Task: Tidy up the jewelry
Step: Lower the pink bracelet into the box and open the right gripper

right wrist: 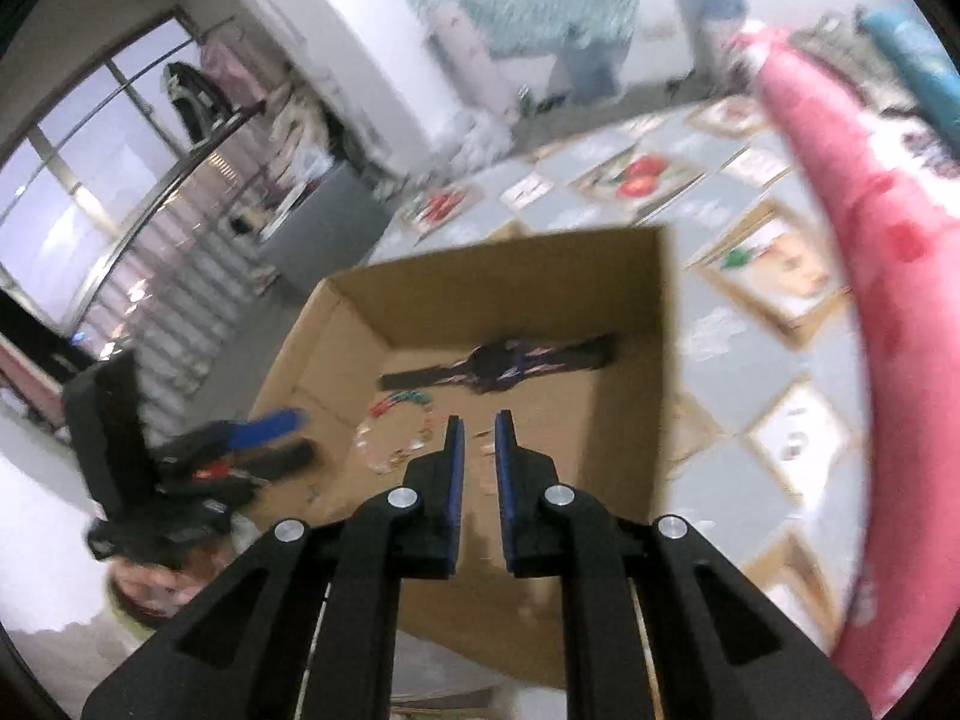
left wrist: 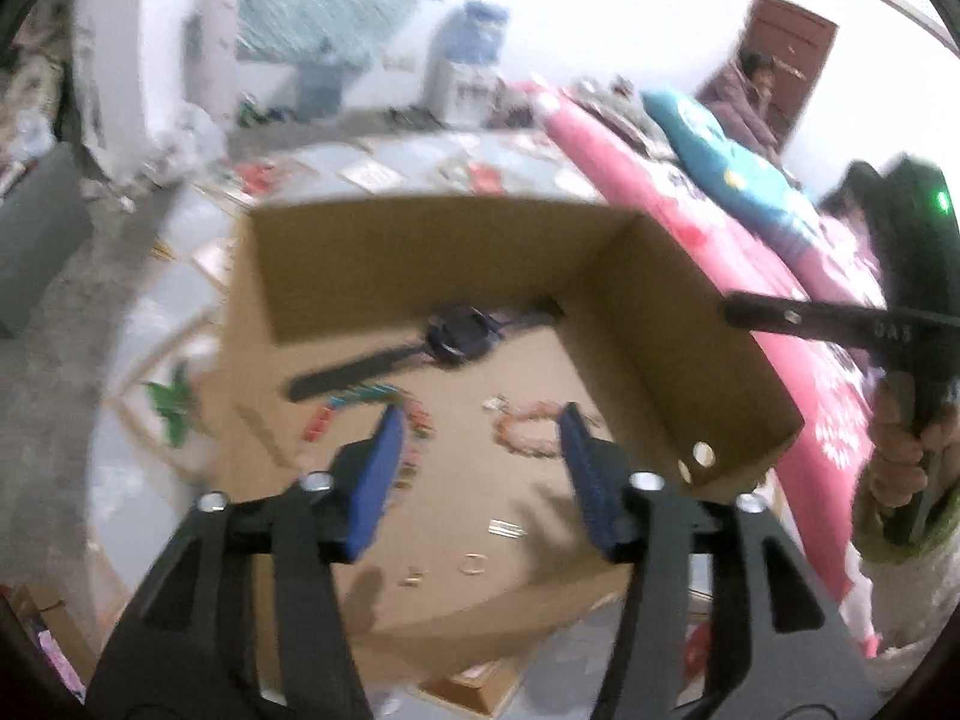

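While only the right wrist view shows a window (right wrist: 90, 192), both show the cardboard box (left wrist: 420, 252). Dark watch (left wrist: 450, 330) lies at the far wall, coloured beaded bracelet (left wrist: 414, 420) nearer. Left gripper (left wrist: 480, 438) spread, empty; right gripper (right wrist: 477, 438) nearly closed, empty.

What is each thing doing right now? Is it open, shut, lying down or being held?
Cardboard box: open on top, jewelry inside.
Watch: lying flat, strap stretched out.
Pink bracelet: lying loose, not held.
Left gripper: open, holding nothing.
Right gripper: fingers nearly together, nothing between them.
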### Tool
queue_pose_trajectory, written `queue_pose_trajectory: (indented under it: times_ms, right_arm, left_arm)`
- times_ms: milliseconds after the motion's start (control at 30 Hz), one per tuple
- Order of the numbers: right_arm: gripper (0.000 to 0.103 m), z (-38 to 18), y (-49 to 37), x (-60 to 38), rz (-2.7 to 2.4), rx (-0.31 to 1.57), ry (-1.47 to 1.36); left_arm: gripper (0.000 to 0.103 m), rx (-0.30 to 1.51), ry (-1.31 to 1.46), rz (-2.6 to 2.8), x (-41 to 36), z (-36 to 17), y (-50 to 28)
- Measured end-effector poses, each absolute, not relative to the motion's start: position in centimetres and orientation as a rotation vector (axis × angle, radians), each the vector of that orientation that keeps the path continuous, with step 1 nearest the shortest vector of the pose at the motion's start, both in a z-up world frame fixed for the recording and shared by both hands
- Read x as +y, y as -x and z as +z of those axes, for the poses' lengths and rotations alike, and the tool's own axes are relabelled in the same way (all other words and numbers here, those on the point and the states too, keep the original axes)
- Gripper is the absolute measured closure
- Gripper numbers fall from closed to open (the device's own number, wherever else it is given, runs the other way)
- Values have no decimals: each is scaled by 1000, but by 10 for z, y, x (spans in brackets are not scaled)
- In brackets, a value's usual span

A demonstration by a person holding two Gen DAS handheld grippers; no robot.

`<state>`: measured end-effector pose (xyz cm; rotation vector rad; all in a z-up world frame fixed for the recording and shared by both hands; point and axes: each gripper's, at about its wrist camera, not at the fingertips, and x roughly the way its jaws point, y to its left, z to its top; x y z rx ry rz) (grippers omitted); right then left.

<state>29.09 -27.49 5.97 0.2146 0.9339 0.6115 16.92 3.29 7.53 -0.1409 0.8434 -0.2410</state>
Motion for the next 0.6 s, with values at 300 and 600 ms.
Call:
queue_pose_trajectory:
  times_ms: [300, 600]
  right_arm:
    - [51, 35, -274, -330, 454, 958, -327]
    - [48, -4, -282, -307, 511, 1128, -359]
  left_arm:
    - [17, 862, 237, 17, 96, 67, -153]
    - [17, 1013, 466, -136, 90, 22, -164]
